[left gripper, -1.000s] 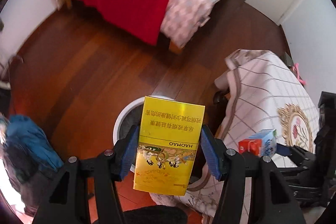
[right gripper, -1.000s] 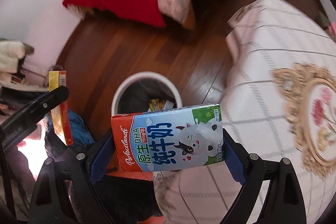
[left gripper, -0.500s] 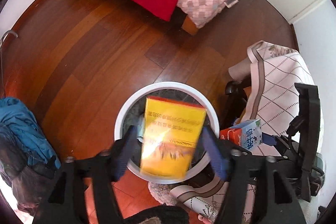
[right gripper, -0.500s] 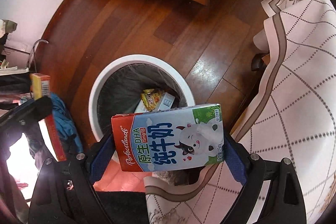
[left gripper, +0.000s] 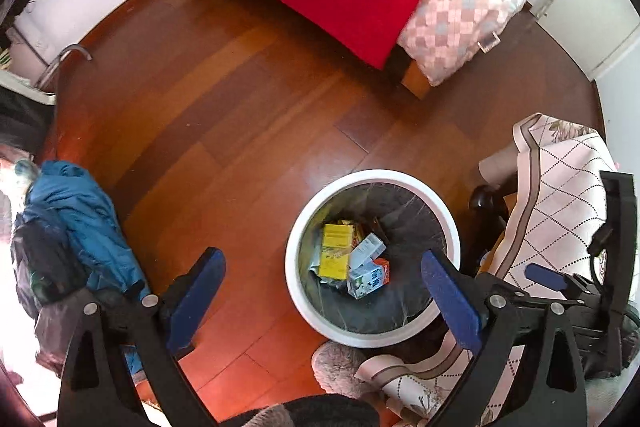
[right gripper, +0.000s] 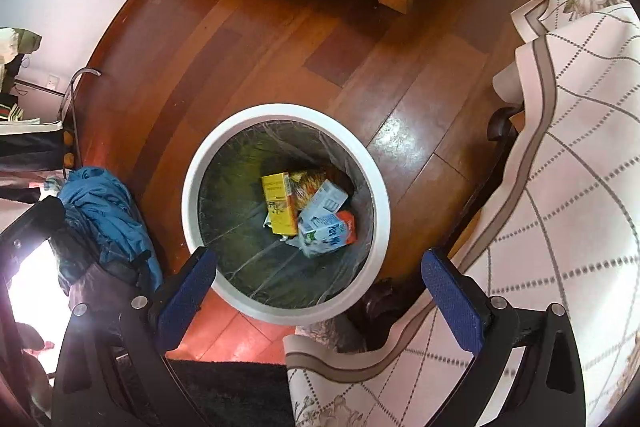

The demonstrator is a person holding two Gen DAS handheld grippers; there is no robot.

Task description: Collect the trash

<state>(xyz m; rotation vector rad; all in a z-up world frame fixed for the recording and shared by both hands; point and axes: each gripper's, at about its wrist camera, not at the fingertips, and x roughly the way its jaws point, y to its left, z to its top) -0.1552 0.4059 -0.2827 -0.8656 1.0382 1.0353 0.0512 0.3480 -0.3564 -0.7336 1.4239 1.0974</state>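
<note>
Yellow box [right gripper: 280,205] and milk carton [right gripper: 326,231] lie inside white bin [right gripper: 188,187]

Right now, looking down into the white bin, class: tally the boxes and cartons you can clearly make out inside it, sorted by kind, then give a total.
Yellow box: 1
Blue-and-white milk carton with orange end: 1
Pale blue-white carton: 1
Total: 3
An orange-yellow wrapper shows behind them in the white bin; more may be hidden.

Bin [right gripper: 384,195] bottom — hidden under trash.
</note>
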